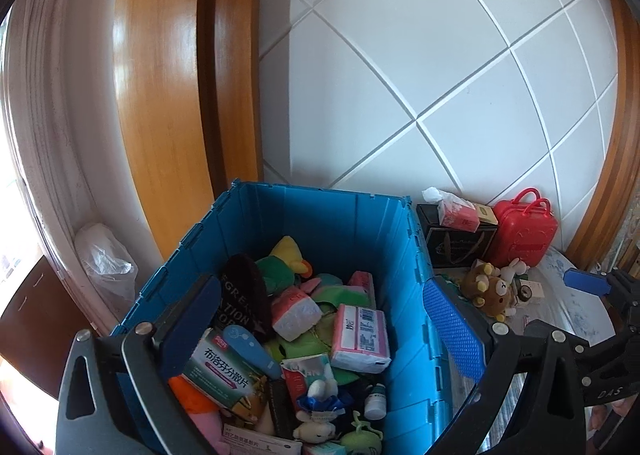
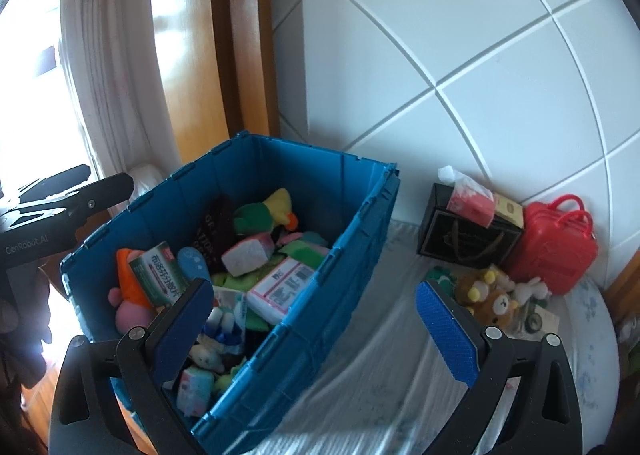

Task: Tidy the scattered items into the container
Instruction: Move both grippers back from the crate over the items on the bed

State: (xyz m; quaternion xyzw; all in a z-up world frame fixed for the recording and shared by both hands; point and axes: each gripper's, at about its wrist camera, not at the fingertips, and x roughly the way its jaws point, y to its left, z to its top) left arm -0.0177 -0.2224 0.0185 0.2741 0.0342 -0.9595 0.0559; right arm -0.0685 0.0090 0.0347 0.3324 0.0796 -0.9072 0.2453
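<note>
Both tools gape empty; swing the right tool [image 2: 316,319] past the blue crate [image 2: 356,215] to the brown bear plush [image 2: 496,305] beside it, pinching its body squarely.

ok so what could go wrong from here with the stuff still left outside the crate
1. The brown bear plush lies tangled with a white bunny and small trinkets, so a grab may drag neighbours along.
2. The blue crate is already heaped; the pink pack near its wall could slide out.
3. Both grippers, left and right, hang open and close together, risking a bump.

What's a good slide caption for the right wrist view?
Open right tool above a full blue crate; brown bear plush and red mini suitcase wait outside.
</note>
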